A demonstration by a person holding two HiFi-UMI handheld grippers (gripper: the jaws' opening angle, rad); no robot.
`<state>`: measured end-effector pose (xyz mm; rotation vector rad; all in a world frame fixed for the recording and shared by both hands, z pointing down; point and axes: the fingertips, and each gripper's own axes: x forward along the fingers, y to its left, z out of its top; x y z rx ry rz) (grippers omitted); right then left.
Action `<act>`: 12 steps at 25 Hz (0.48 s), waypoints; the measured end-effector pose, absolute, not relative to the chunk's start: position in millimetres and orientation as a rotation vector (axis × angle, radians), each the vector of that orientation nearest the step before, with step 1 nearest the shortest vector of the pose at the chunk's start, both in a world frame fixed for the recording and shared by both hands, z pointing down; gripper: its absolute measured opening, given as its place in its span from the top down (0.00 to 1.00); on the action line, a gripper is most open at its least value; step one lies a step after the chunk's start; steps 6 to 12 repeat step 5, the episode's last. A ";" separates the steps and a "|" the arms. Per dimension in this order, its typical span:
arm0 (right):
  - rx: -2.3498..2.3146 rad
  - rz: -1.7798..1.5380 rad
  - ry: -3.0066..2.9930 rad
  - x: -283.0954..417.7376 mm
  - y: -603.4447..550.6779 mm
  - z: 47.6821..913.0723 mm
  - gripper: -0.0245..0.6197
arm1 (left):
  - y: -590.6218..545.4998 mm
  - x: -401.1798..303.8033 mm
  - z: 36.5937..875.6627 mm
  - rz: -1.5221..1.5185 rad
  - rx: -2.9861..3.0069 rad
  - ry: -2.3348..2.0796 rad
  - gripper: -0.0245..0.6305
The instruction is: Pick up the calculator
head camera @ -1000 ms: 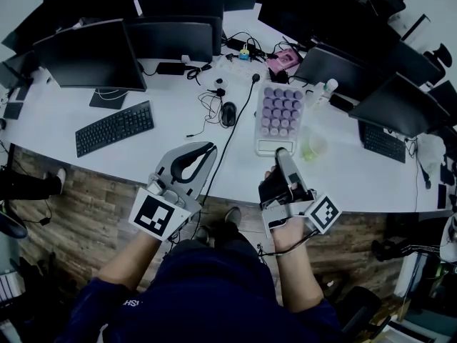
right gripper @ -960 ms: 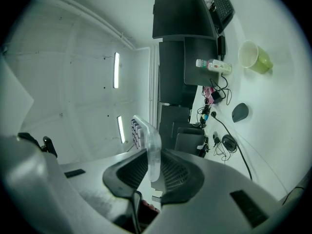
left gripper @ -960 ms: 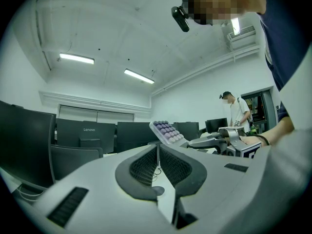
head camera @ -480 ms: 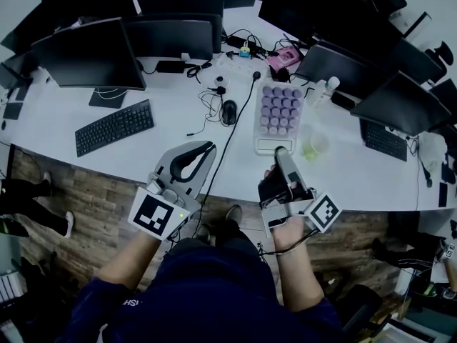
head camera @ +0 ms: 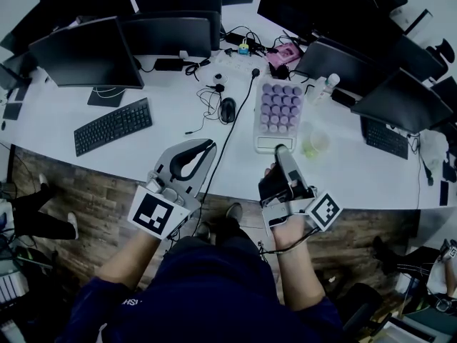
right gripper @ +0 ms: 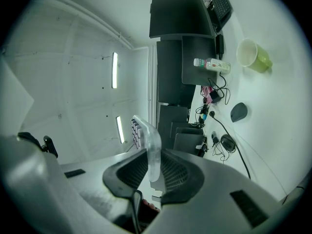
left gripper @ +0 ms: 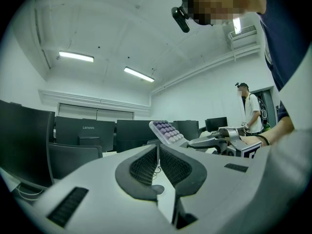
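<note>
The calculator (head camera: 278, 114), white with purple keys, is held by its near end in my right gripper (head camera: 281, 151), above the desk's front part. In the right gripper view its translucent edge (right gripper: 150, 152) stands upright between the two pads, which press on it. My left gripper (head camera: 208, 146) hovers over the desk's front edge, left of the right one, shut with nothing in it. In the left gripper view its pads (left gripper: 146, 165) meet, and the calculator (left gripper: 167, 130) shows beyond them, tilted, on the right gripper (left gripper: 217, 140).
On the white desk (head camera: 178, 120) lie a black keyboard (head camera: 113, 126), a mouse (head camera: 228, 110) with cables, a green cup (head camera: 314, 143), a bottle (head camera: 325, 88) and a second keyboard (head camera: 383, 137). Monitors (head camera: 86, 52) line the back.
Neither gripper nor the calculator has moved. A person's legs at the left floor edge have shifted.
</note>
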<state>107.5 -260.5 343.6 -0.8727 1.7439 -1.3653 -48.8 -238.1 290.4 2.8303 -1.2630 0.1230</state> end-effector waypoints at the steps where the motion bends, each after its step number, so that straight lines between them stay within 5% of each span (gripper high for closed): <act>1: -0.872 -1.367 1.742 107.5 -260.7 343.9 0.83 | -238.7 -48.3 289.5 0.115 2.828 -1.263 0.90; 12: -0.873 -1.368 1.744 109.1 -262.5 346.6 0.83 | -240.7 -46.5 291.0 0.109 2.827 -1.260 0.90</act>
